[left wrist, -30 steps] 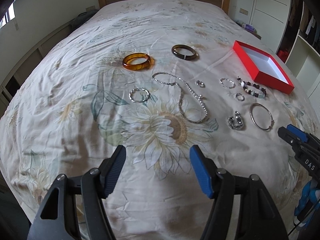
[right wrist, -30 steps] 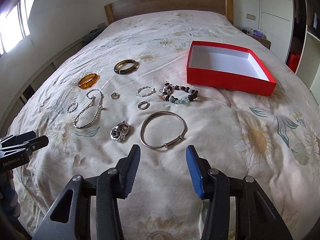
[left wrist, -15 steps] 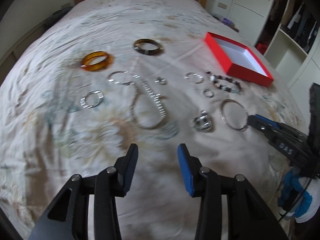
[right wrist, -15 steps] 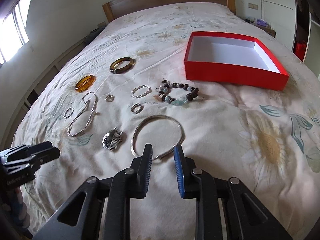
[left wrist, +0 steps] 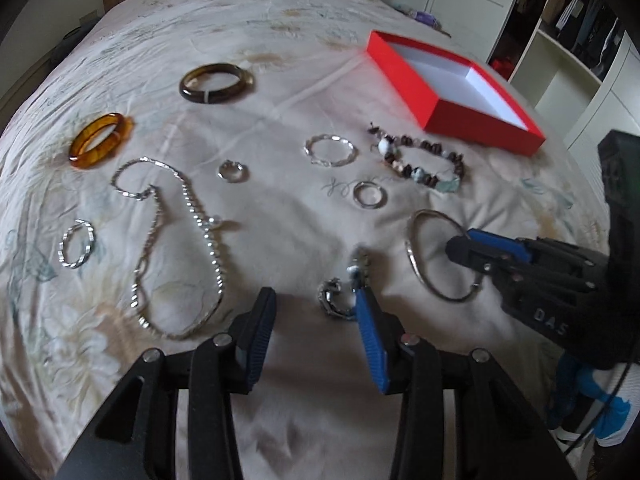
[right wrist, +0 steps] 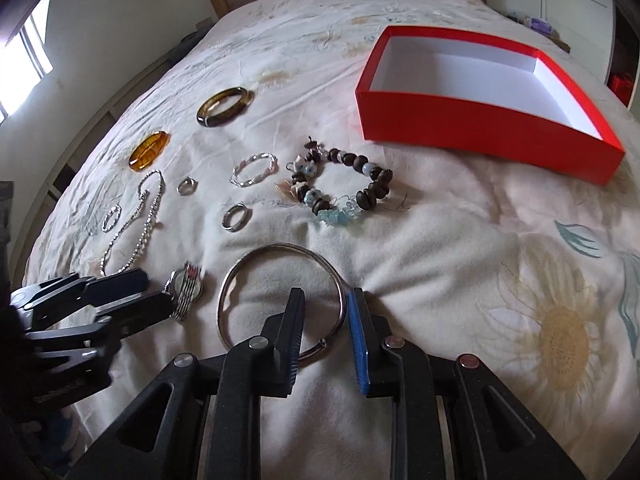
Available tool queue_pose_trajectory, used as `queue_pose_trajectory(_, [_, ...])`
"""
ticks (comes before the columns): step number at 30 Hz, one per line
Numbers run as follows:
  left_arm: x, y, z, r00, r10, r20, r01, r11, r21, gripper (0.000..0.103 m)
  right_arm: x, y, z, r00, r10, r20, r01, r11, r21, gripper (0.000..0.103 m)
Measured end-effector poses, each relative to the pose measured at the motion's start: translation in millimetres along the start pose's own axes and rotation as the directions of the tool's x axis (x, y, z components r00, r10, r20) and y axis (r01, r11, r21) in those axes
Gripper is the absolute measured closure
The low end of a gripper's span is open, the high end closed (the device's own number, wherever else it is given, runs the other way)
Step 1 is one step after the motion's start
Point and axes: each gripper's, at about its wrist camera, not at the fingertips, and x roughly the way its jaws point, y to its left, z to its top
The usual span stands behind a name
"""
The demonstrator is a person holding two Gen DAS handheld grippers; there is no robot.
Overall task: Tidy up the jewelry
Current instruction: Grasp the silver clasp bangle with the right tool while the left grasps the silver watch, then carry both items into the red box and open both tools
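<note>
Jewelry is spread across the floral bedspread (right wrist: 460,240). Nearest, the right gripper (right wrist: 326,300) straddles the rim of the thin silver bangle (right wrist: 240,272), jaws narrowed but not yet pressing it. Beside it, the left gripper (left wrist: 316,308) stands half open, its blue pad at the watch (left wrist: 334,300), nothing clamped. Beyond lie the silver chain (left wrist: 184,240), small rings, beaded bracelet (right wrist: 344,184), then amber bangle (left wrist: 98,146) and dark bangle (left wrist: 214,82). Farthest right sits the red box (right wrist: 480,120).
</note>
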Motion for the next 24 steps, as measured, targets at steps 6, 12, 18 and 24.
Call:
queue_pose_trajectory(6, [15.8, -5.6, 4.6, 1.0, -0.021, -0.008, 0.022, 1.0, 0.023, 0.064, 3.4, -4.5, -0.6, 1.0, 0.006, -0.002, -0.006, 1.0, -0.029, 0.093])
queue_pose_trajectory(12, [21.5, -4.8, 7.9, 0.999, -0.05, -0.009, 0.05, 0.999, 0.008, 0.092, -12.4, -6.4, -7.0, 1.0, 0.006, 0.031, -0.005, 1.0, -0.027, 0.096])
queue_pose_trajectory(18, [0.3, -1.7, 5.1, 0.997, -0.081, 0.018, 0.082, 0.997, -0.016, 0.094, -36.1, -4.7, -10.8, 0.997, -0.008, 0.074, 0.009, 1.0, -0.018, 0.098])
queue_pose_trajectory(24, [-34.5, -4.7, 9.6, 0.993, -0.089, 0.078, 0.089, 0.996, 0.003, 0.094, -62.8, 1.7, -0.9, 0.99, -0.025, 0.136, 0.029, 0.999, -0.028, 0.099])
